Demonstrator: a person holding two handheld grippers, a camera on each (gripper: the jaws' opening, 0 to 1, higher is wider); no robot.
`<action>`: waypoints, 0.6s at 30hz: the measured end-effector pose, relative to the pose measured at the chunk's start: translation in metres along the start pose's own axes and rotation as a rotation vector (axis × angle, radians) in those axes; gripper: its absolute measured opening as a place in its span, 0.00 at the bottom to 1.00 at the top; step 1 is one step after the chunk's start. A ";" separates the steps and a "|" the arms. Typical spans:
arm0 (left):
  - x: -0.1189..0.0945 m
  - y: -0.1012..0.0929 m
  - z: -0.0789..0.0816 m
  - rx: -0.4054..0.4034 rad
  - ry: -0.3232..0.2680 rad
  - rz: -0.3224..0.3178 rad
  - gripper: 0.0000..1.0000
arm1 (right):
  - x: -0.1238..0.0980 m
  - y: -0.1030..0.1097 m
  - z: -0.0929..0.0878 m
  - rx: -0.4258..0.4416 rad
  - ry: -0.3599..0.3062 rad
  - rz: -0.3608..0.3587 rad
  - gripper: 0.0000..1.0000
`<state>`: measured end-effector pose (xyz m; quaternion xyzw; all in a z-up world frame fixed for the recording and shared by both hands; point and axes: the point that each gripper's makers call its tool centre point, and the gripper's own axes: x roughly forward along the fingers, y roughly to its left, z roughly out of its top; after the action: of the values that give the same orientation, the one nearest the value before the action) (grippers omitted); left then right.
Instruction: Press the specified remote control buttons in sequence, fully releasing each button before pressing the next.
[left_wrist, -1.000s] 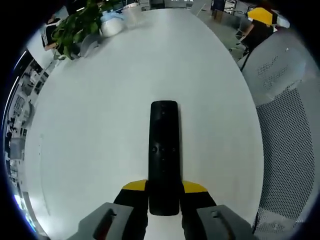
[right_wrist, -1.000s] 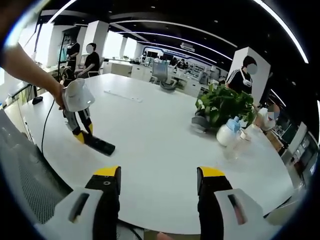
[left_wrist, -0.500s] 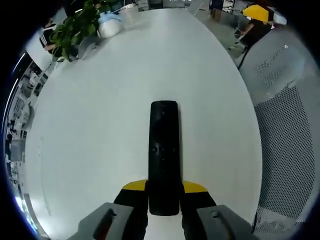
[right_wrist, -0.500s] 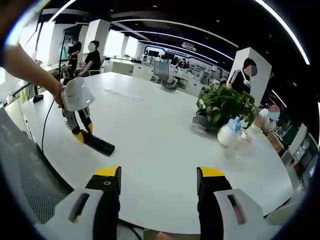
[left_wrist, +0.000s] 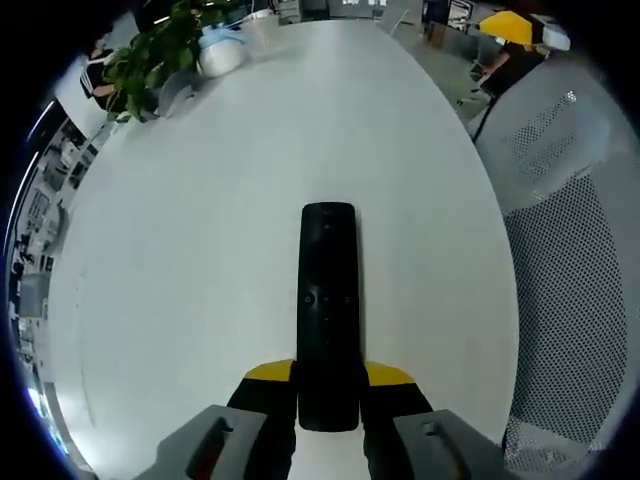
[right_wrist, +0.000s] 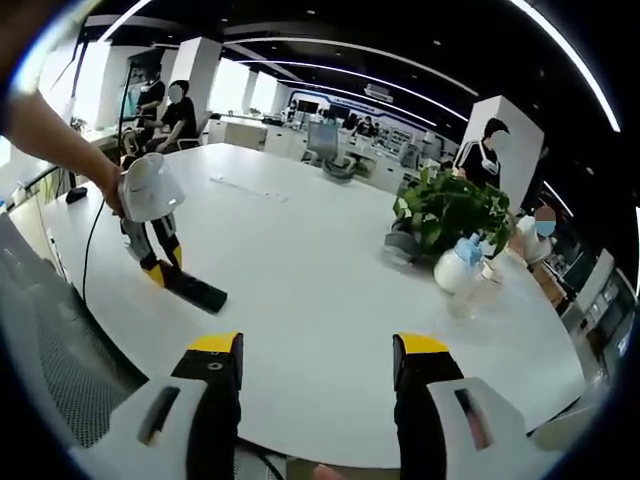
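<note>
Remote control (left_wrist: 327, 310): slim black bar, rounded far end, button face up. Cluster of small buttons near mid-length, too small to read. Lies flat on white worktop (left_wrist: 200, 260), long axis pointing straight away from left gripper (left_wrist: 328, 388). Near end clamped between yellow-tipped fingers (left_wrist: 268, 372). Right gripper view: remote (right_wrist: 195, 291) near worktop's left edge, one end at left gripper (right_wrist: 153, 268).

A leafy potted plant (right_wrist: 448, 210) stands on the far right of the white table (right_wrist: 310, 270), just beside a white jug (right_wrist: 457, 268). 1 mesh chair back (left_wrist: 575, 290) flanks the table's right edge.
</note>
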<state>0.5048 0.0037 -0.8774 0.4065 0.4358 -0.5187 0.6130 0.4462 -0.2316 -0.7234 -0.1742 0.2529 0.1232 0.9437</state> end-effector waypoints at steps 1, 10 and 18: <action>0.000 0.000 0.000 -0.002 0.000 -0.001 0.23 | 0.000 0.000 0.000 0.000 0.001 -0.001 0.62; 0.000 -0.004 0.000 -0.010 -0.005 -0.004 0.23 | 0.000 0.000 0.001 -0.004 -0.002 -0.001 0.62; 0.000 -0.008 0.001 0.027 0.013 0.002 0.23 | 0.000 0.001 0.000 -0.012 0.002 0.001 0.62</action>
<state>0.4965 0.0017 -0.8775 0.4185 0.4323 -0.5214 0.6051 0.4462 -0.2308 -0.7238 -0.1798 0.2531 0.1250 0.9423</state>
